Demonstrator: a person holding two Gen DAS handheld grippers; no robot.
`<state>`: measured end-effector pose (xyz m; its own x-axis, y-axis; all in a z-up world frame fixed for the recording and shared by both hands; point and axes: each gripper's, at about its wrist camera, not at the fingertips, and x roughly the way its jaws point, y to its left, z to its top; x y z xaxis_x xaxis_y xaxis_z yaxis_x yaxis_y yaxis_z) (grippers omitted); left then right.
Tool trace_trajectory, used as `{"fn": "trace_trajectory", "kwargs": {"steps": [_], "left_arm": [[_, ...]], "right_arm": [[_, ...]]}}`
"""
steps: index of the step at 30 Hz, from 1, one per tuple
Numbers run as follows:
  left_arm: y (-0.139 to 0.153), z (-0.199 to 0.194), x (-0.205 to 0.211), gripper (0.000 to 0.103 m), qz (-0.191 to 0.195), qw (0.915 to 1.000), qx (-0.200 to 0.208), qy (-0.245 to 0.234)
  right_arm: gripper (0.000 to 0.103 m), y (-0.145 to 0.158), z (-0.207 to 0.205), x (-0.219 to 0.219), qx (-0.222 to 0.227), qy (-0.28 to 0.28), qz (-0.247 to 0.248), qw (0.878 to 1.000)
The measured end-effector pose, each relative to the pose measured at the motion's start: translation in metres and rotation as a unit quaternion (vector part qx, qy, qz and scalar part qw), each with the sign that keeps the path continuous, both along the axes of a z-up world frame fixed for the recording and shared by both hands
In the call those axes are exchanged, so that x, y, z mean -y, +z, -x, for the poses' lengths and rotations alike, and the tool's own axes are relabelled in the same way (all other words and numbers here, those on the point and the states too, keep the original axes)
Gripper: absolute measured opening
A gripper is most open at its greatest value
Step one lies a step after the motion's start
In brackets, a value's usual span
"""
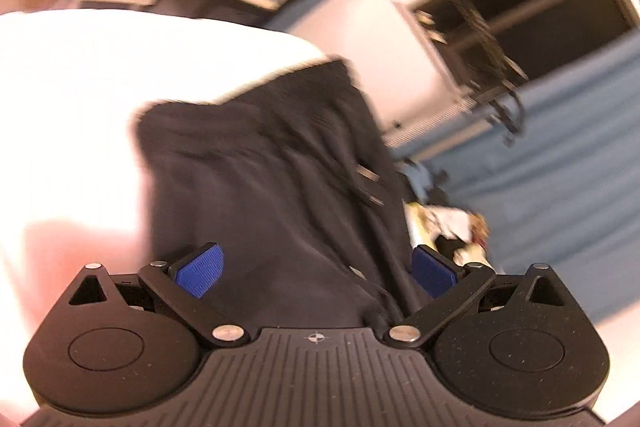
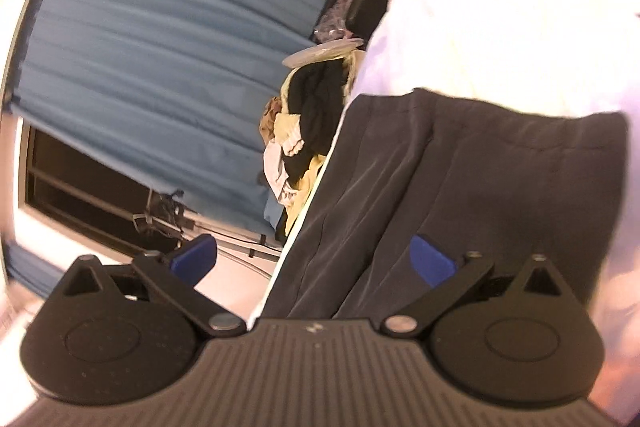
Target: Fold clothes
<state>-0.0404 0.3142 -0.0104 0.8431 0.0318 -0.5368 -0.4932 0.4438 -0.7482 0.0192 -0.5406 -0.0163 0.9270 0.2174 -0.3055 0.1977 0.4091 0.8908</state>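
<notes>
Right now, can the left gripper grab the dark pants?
Probably yes. The left gripper is open, its blue pads spread either side of the dark pants, which lie on the white surface right ahead. Nothing is in the way.

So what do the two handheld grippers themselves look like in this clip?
The left gripper and right gripper look identical: matte black ribbed bodies, two round black housings, black linkage arms with silver pivot pins, and blue textured finger pads. A small compass-like mark sits at centre. No cables or sleeves show.
</notes>
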Motion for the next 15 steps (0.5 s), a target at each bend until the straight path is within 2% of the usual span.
{"fn": "trace_trajectory", "kwargs": {"steps": [2, 5, 7, 10, 13, 15], "left_arm": [[-0.009, 0.007, -0.017, 0.101, 0.006, 0.9998, -0.013, 0.015], [-0.027, 0.008, -0.028, 0.101, 0.028, 0.9992, -0.023, 0.014], [-0.04, 0.004, -0.031, 0.1, 0.048, 0.9986, -0.023, 0.004], [-0.055, -0.013, -0.025, 0.1, 0.068, 0.997, -0.015, -0.033], [-0.062, -0.035, -0.013, 0.094, 0.056, 0.9952, -0.02, -0.078], [-0.067, -0.05, -0.006, 0.091, 0.054, 0.9935, -0.025, -0.097]], "right_arm": [[0.103, -0.002, 0.008, 0.022, 0.001, -0.013, -0.031, 0.999], [0.103, 0.001, 0.024, 0.059, -0.017, -0.026, -0.014, 0.999], [0.103, -0.012, 0.036, 0.079, -0.043, -0.038, -0.019, 0.998], [0.103, -0.035, 0.053, 0.105, -0.089, -0.054, -0.047, 0.994], [0.103, -0.053, 0.06, 0.113, -0.12, -0.051, -0.062, 0.99], [0.103, -0.064, 0.054, 0.111, -0.119, -0.038, -0.062, 0.99]]}}
